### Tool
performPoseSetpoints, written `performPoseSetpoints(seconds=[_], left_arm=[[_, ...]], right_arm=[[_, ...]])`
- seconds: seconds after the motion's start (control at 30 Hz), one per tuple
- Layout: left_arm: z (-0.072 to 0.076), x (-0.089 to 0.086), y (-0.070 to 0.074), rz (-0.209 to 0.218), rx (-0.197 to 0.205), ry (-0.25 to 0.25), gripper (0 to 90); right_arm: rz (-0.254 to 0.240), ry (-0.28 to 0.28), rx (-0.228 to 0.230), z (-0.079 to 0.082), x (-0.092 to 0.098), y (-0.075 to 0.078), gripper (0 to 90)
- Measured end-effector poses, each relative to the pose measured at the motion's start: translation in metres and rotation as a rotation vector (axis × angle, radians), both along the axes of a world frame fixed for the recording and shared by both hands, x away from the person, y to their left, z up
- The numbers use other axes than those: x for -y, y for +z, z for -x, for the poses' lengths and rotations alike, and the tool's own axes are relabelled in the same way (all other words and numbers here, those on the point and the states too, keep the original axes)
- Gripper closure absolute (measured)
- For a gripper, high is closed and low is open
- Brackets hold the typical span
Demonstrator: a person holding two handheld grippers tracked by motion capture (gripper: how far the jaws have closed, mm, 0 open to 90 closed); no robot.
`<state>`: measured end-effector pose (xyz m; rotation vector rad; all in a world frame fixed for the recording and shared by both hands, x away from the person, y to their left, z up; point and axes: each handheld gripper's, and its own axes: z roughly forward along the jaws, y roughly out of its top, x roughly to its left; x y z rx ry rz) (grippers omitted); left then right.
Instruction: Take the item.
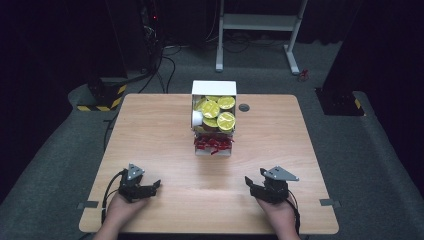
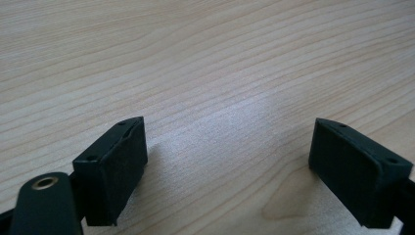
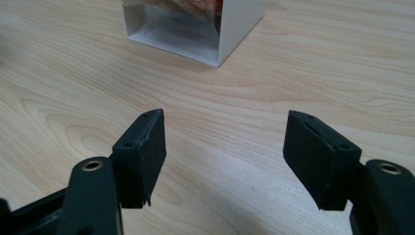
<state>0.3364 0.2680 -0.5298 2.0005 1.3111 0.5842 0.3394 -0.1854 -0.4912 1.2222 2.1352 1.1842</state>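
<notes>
A white box (image 1: 214,88) stands at the table's far middle, packed with several yellow-lidded cups (image 1: 226,120). Red packets (image 1: 213,143) fill its low front compartment. My left gripper (image 1: 153,187) rests near the front left of the wooden table (image 1: 150,130), held by a hand. Its jaws stand open over bare wood (image 2: 225,132). My right gripper (image 1: 250,184) sits near the front right, also open with nothing between its jaws (image 3: 225,122). Ahead of it, some way off, is the box's front corner (image 3: 240,24).
A small grey round cap (image 1: 244,107) sits in the tabletop beside the box. Beyond the table, a white desk frame (image 1: 260,22) stands on grey carpet, with cables and dark equipment at the back left. Bare wood lies between the grippers and the box.
</notes>
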Motion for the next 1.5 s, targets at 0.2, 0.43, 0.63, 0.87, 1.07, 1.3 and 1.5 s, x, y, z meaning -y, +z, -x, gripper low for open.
performPoseSetpoints(seconds=[0.2,0.43,0.63,0.87,1.07,1.3,1.5], left_arm=[[0.0,0.0,0.0,-0.001,0.001,0.002,14.8],[0.0,-0.001,0.0,-0.003,-0.003,-0.005,14.7],[0.0,-0.001,0.0,-0.004,-0.002,-0.004,14.7],[0.0,0.0,0.0,-0.008,-0.001,0.0,14.8],[0.0,0.001,0.0,-0.001,-0.006,0.006,14.6],[0.0,0.0,0.0,-0.005,-0.005,0.004,14.5],[0.0,0.0,0.0,-0.005,-0.005,0.004,14.6]], right_arm=[[-0.031,-0.013,0.017,0.004,-0.001,0.005,39.1],[-0.023,-0.006,0.03,0.004,-0.002,0.009,37.7],[-0.007,0.011,0.058,0.0,-0.007,0.017,38.5],[-0.001,0.037,0.099,-0.007,-0.014,0.036,41.1],[-0.027,0.029,0.105,-0.015,-0.014,0.048,42.5],[-0.058,0.023,0.127,-0.021,-0.019,0.064,42.3],[-0.059,0.016,0.137,-0.028,-0.025,0.078,41.5]])
